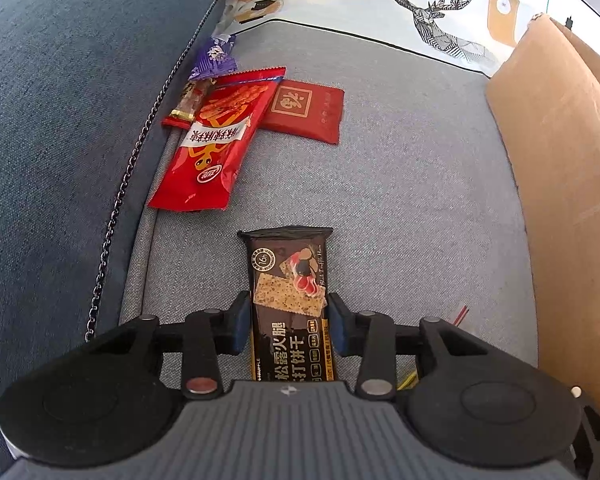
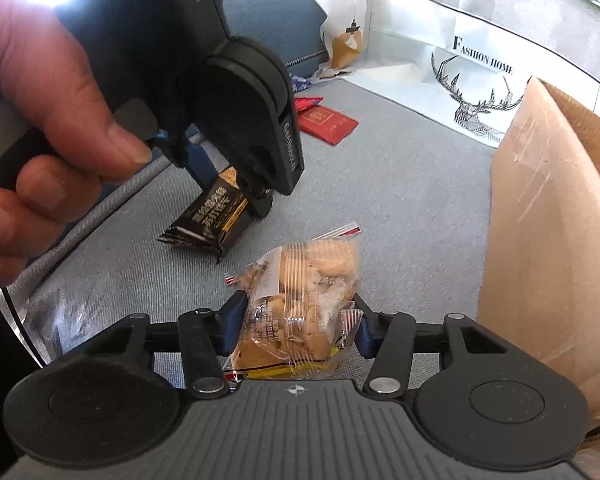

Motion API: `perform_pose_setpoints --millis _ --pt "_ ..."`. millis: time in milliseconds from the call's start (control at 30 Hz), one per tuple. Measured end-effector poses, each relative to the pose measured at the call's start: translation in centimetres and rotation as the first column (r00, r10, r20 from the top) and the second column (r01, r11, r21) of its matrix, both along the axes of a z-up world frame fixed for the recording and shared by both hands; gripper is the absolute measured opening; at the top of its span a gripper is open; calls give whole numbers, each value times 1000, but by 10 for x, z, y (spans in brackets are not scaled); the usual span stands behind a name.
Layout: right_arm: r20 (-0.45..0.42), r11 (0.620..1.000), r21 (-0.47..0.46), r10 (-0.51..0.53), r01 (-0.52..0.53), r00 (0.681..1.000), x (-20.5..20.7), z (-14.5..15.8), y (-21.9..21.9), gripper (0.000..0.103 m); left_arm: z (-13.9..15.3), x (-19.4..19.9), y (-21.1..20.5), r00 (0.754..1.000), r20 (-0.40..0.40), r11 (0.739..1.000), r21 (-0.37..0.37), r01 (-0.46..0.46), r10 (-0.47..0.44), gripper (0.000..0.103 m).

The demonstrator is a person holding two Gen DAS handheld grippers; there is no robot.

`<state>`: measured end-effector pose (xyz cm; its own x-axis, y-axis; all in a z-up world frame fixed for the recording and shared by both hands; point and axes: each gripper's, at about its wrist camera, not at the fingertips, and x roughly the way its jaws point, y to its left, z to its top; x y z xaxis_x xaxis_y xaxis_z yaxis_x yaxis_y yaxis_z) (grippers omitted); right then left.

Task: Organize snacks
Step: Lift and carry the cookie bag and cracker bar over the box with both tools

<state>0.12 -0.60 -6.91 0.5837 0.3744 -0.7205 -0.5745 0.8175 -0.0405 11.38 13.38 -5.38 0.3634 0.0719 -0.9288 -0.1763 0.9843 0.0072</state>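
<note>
The left gripper [image 1: 288, 322] is gripping the dark cracker packet [image 1: 288, 300], its jaws clamped on the packet's long sides at lower centre of the left wrist view; the right wrist view is showing that packet lifted at a tilt, one end sagging near the grey sofa cushion [image 2: 400, 208]. The right gripper [image 2: 296, 330] is holding the clear biscuit bag [image 2: 300, 300], jaws pressed into its crinkled sides at lower centre. Both packets probably belong in the cardboard box [image 2: 540, 220] rising at the right edge. To do this well, each should be lifted clear over the box wall before release, and the squeeze kept gentle, since the biscuits could crush. The box interior is hidden, so I cannot tell its contents. A red snack bag [image 1: 212, 144], red flat packet [image 1: 306, 110] and purple wrapper [image 1: 214, 56] are lying upper left.
</note>
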Motion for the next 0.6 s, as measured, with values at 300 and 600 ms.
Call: perform_pose_setpoints --millis 300,600 --pt "57 999 42 -27 25 998 -5 19 -5 55 16 -4 3 997 72 1000 -10 -22 23 43" --pt "132 997 76 -36 26 991 -14 48 -6 55 42 -12 7 986 154 998 -17 -55 57 43"
